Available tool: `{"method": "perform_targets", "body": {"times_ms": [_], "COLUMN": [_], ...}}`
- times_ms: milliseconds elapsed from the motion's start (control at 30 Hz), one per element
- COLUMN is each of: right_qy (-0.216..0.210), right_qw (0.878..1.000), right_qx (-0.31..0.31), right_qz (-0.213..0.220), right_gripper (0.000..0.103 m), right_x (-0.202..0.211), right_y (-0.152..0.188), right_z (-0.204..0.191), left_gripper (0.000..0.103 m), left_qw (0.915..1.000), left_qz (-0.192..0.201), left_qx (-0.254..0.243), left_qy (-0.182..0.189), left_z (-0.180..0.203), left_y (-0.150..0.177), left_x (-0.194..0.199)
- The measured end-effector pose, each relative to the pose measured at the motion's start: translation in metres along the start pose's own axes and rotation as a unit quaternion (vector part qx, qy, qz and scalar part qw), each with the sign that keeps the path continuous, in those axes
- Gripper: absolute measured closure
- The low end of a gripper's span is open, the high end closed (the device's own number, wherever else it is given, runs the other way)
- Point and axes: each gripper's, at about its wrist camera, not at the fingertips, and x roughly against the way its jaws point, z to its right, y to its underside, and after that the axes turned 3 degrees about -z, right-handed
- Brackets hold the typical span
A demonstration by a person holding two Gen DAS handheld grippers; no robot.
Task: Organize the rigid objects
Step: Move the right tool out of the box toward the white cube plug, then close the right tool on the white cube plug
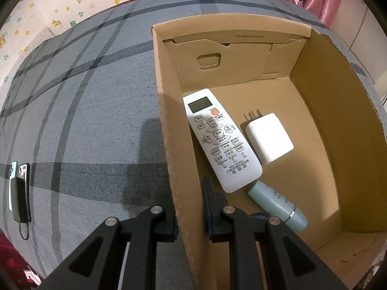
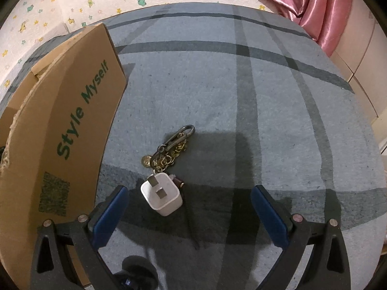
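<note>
My left gripper point(image 1: 191, 207) is shut on the near-left wall of the open cardboard box point(image 1: 167, 130), one finger outside and one inside. On the box floor lie a white remote control point(image 1: 221, 140), a white plug adapter point(image 1: 268, 137) and a pale teal tube point(image 1: 278, 204). In the right wrist view my right gripper point(image 2: 189, 211) hangs open low over the grey plaid blanket. A small white charger point(image 2: 162, 197) lies prongs up between its blue fingers point(image 2: 110, 213), nearer the left one, untouched. Just beyond it lies a bunch of keys on a carabiner point(image 2: 173, 147).
The box's outer wall point(image 2: 63, 133), printed "Style Myself", stands close to the left of the right gripper. Phones with a dark power bank point(image 1: 20, 191) lie at the blanket's left edge. Pink fabric point(image 2: 307, 2) hangs at the far right. The blanket point(image 2: 278, 120) stretches beyond the keys.
</note>
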Motion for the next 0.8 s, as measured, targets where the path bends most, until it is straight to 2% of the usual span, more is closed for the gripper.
{"method": "perform_targets", "body": {"times_ms": [100,200,233,267,333,800], "right_qy": [-0.008,-0.015,-0.017,-0.019,-0.026,-0.021], "right_qw": [1.000,1.000,1.000,1.000,0.999,1.000], "right_qx": [0.005,0.008,0.010,0.013,0.017,0.011], "right_qz": [-0.002,-0.008,-0.010,-0.011,-0.017,-0.010], "right_gripper": [0.007,0.020,0.032,0.049,0.070,0.070], "right_x": [-0.001,-0.005,-0.007,-0.007,-0.008,0.008], "right_y": [-0.002,-0.004,-0.004,-0.004,-0.004,-0.006], "right_z": [-0.003,-0.007,-0.009,-0.011,-0.015,-0.019], "left_gripper": [0.085,0.085,0.085,0.085,0.085,0.085], "left_qw": [1.0000,1.0000,1.0000,1.0000,1.0000,0.9999], "left_qz": [0.000,0.000,0.000,0.001,0.000,0.002], "left_qx": [-0.002,0.000,0.001,0.001,-0.001,-0.008], "left_qy": [-0.002,0.000,0.000,0.000,-0.002,-0.008], "left_z": [0.001,0.000,0.000,0.000,0.001,0.003], "left_y": [0.000,0.000,0.000,0.000,0.000,0.001], "left_x": [0.000,0.001,0.001,0.001,0.000,0.000]}}
